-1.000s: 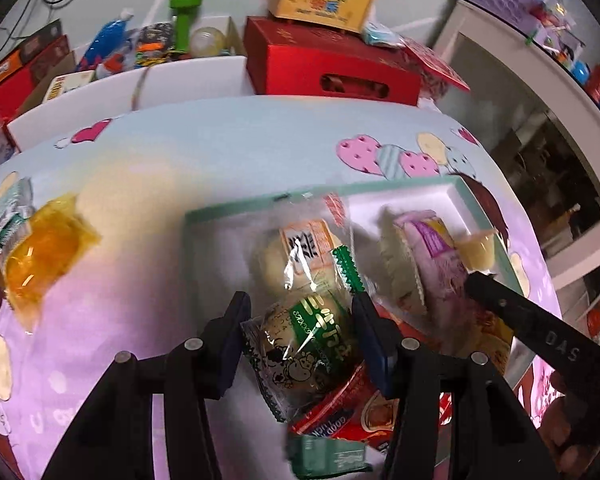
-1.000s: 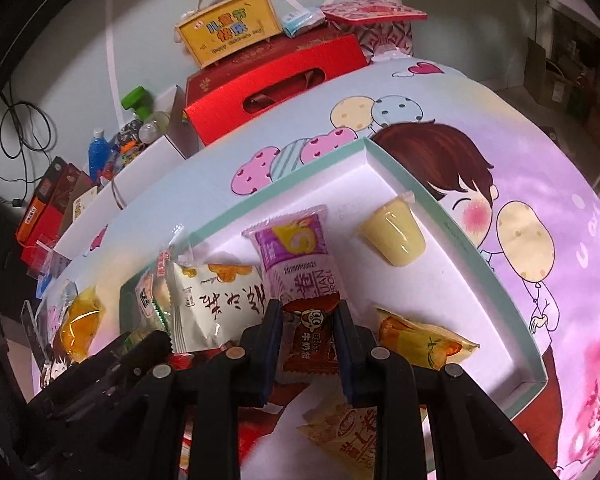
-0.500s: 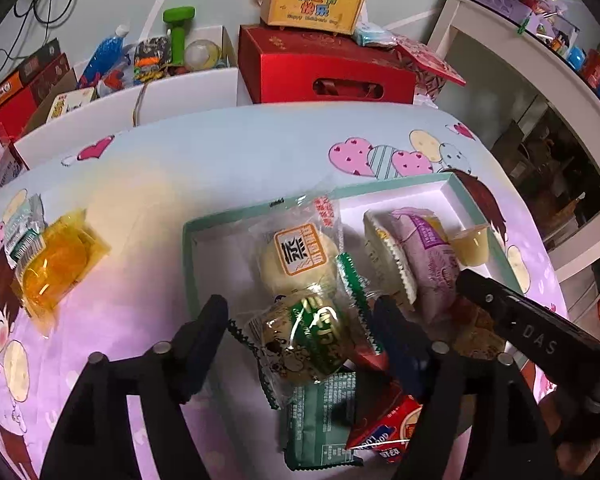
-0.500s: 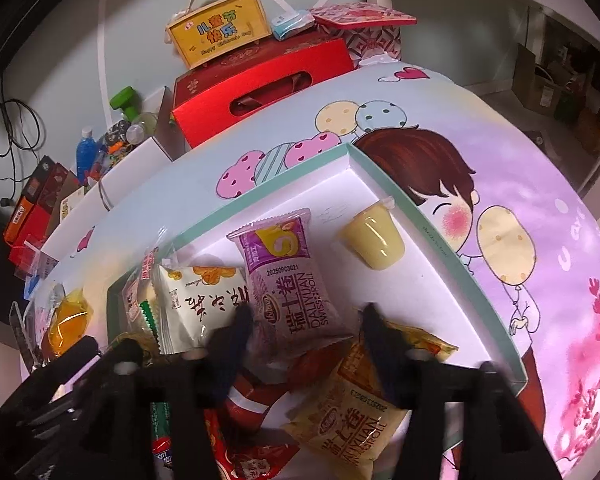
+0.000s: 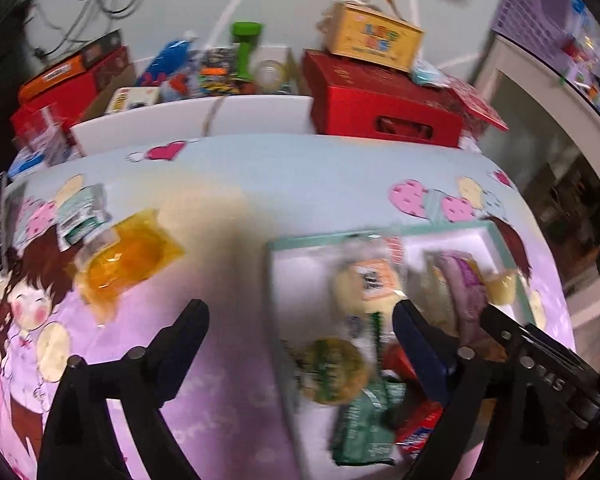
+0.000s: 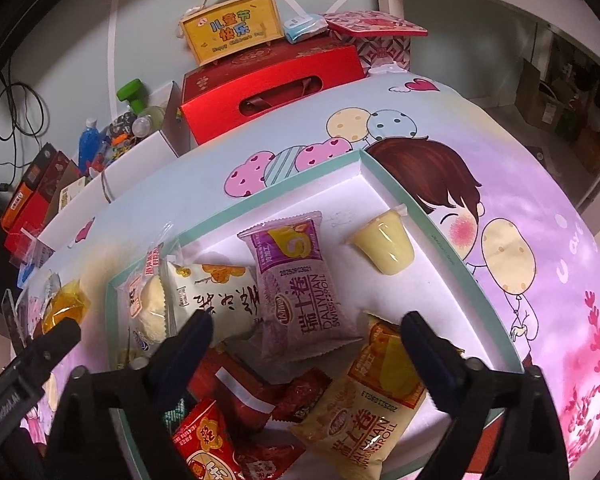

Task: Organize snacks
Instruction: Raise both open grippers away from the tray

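Lower frame, both views: left gripper [image 5: 300,330] and right gripper [image 6: 306,338] gape empty over tray [image 6: 428,216] of snacks [image 6: 296,284].

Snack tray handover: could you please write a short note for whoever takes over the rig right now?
Left gripper: open, empty, hanging over the tray's left edge.
Right gripper: open, empty, above the snacks in the tray.
In the tray: purple roll pack, yellow roll pack, jelly cup, white bun pack, red packets and others, loosely piled.
Still outside on the tablecloth, to the tray's left: orange jelly pack and a small green-and-white packet.
Left to do: probably bring those two into the tray.
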